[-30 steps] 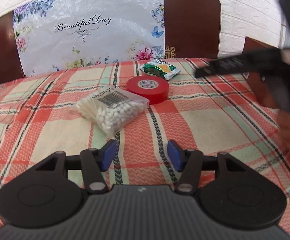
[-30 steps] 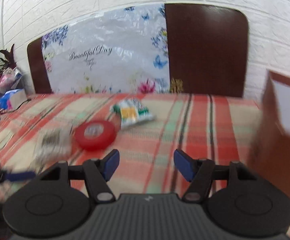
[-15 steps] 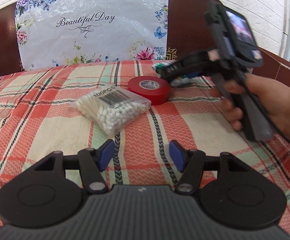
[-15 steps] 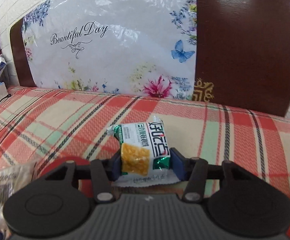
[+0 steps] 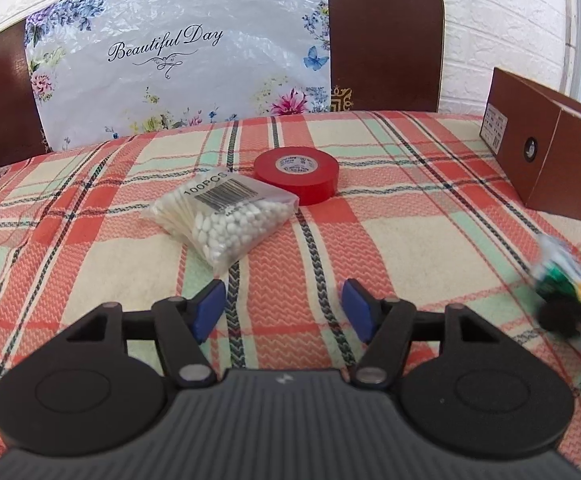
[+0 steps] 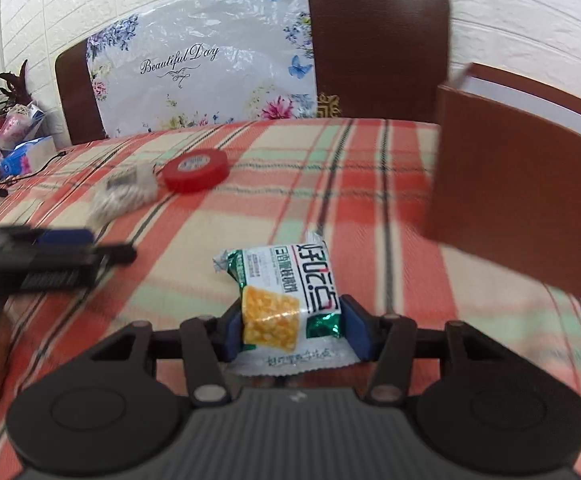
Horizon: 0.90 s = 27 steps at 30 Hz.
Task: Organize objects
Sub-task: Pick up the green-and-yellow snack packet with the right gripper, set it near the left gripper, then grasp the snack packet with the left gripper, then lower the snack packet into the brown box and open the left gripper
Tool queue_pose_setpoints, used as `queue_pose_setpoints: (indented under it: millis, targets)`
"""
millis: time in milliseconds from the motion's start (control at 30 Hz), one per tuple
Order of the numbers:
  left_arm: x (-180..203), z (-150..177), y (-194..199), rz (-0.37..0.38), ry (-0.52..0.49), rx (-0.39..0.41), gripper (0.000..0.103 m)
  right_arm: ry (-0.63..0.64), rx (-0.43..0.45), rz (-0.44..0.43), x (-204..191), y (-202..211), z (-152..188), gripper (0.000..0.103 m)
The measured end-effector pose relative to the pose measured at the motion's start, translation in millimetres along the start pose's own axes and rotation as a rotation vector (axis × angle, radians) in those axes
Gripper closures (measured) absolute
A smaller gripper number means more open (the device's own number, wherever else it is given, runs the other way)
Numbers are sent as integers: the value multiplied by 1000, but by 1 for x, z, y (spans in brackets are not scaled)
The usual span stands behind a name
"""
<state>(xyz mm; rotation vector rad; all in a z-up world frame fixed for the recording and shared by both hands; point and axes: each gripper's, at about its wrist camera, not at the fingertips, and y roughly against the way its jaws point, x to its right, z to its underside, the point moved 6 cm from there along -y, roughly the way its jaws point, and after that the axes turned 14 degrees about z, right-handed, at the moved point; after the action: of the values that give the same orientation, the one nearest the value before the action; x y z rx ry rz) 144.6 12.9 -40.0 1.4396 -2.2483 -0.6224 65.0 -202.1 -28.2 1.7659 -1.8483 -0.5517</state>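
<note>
A plaid cloth (image 5: 402, 236) in orange, cream and green covered the surface in front of you. Behind it stood a dark wooden headboard (image 5: 382, 36), partly draped with a flowered plastic sheet (image 5: 178, 76) that read "Beautiful Day". A white brick wall (image 6: 530, 12) rose beyond, and a cluttered heap of packages (image 6: 14, 140) sat at far left.

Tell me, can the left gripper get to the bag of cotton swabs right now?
Probably yes: the left gripper is empty with its jaws opening, and the bag of cotton swabs lies just ahead with only cloth between.
</note>
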Motion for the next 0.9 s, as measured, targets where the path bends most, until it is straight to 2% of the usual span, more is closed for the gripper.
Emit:
queue_pose_setpoints:
  millis: [67,100,233,300,367,533,567,667,733,833,900]
  targets:
    - [7,-1,4,17,44,-33,37,5,16,14,5,19,14,33]
    - [13,-2,7,56,70,-48,37,4,24,17,7,26,19,29]
    - [57,-6,22,262,136,-112,41,6,41,25,9,34,21,27]
    - [76,-9,25,334,156,-135,41,15,30,26,7,32,22,25]
    - [92,-10,21,387,179,-178,41,25,29,20,5,31,22,22]
    - [127,-6,-6,491,252,-307,43,22,29,16,5,31,25,22]
    - [134,-4,-12,493,239,-327,47,23,27,16,6,31,25,24]
    - [151,-4,-19,471,148,-320,66,44,35,10,3,32,26,44]
    - [156,-9,-18,479,140,-324,69,59,58,25,1,35,26,54]
    - [161,-32,-9,505,109,-280,70,21,97,39,8,42,22,55]
    - [171,-55,-3,533,79,-220,70,21,175,72,15,52,12,55]
